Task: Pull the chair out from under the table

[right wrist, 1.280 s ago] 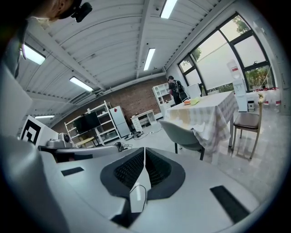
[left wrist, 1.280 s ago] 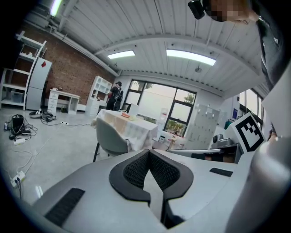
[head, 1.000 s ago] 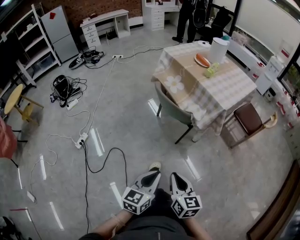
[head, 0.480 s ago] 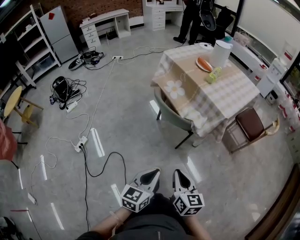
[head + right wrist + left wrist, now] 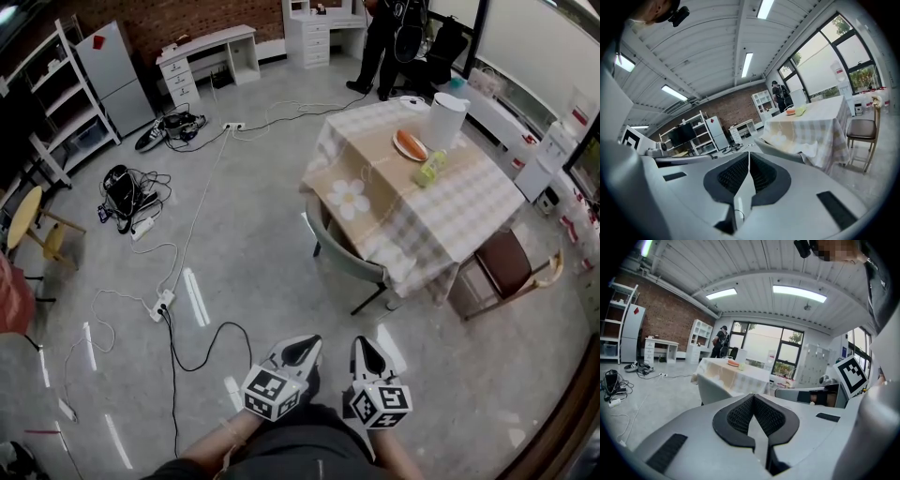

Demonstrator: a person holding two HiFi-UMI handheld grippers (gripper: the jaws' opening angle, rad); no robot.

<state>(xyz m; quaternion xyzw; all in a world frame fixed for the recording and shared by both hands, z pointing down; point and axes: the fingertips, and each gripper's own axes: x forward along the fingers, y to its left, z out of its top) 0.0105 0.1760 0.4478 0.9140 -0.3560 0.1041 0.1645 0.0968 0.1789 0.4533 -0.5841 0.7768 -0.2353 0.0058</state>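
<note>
A grey-green chair (image 5: 343,249) stands tucked under the near-left side of a table with a checked cloth (image 5: 459,192); its back faces me. My left gripper (image 5: 302,349) and right gripper (image 5: 364,349) are side by side at the bottom of the head view, well short of the chair, over bare floor. Both are shut with nothing between the fingers. The left gripper view looks past its closed tips (image 5: 753,397) at the chair (image 5: 711,389) and table (image 5: 740,373). The right gripper view shows its closed tips (image 5: 749,154) with the chair (image 5: 780,151) just beyond.
A brown-seated chair (image 5: 506,262) stands at the table's right side. A plate (image 5: 408,144) and white cylinder (image 5: 446,120) sit on the table. Cables and a power strip (image 5: 164,300) trail over the floor at left. A person (image 5: 384,37) stands at the back.
Both grippers have travelled forward together towards the table, and the chair and table now look a little nearer. Both stay shut and empty.
</note>
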